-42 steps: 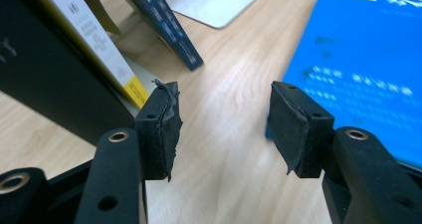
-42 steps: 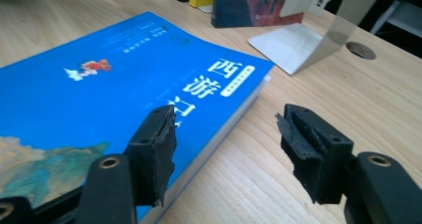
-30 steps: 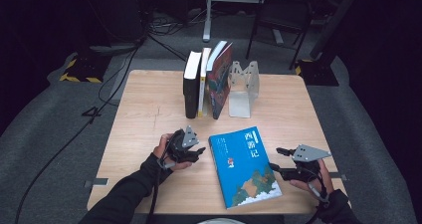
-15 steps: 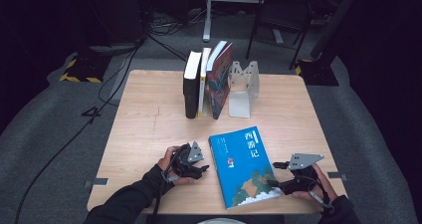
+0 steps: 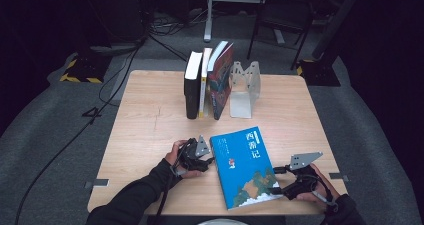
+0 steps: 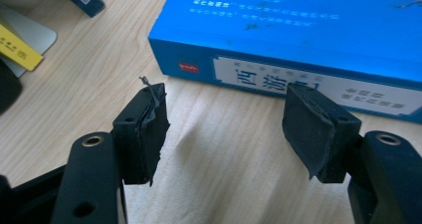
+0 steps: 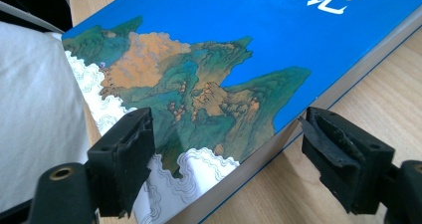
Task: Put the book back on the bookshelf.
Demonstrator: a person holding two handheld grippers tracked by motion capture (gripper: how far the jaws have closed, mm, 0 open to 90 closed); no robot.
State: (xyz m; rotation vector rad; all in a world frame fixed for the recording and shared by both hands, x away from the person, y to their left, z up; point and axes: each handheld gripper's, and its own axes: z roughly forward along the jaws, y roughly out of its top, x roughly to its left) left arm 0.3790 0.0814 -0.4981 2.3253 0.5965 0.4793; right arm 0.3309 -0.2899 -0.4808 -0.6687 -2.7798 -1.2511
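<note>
Blue paperback book with a painted mountain cover (image 5: 247, 166) lies flat on the pale wooden table (image 5: 150, 115), near the front edge and well apart from the row of upright books (image 5: 207, 80) leaning at the white metal bookend (image 5: 244, 89). The left gripper (image 5: 209, 161) sits just beside the book's spine, jaws spread with bare wood between its pads (image 6: 144, 129). They have just been opening. The right gripper (image 5: 278, 181) is at the lower right corner, jaws also just widened and gripping nothing, with the corner standing between them untouched.

The likely trouble is a corner-only pinch: the cover could bend or the book could swing and slip when lifted. If the left jaws push at the spine, the book may slide toward the table edge. How much overhang there is I cannot tell.
</note>
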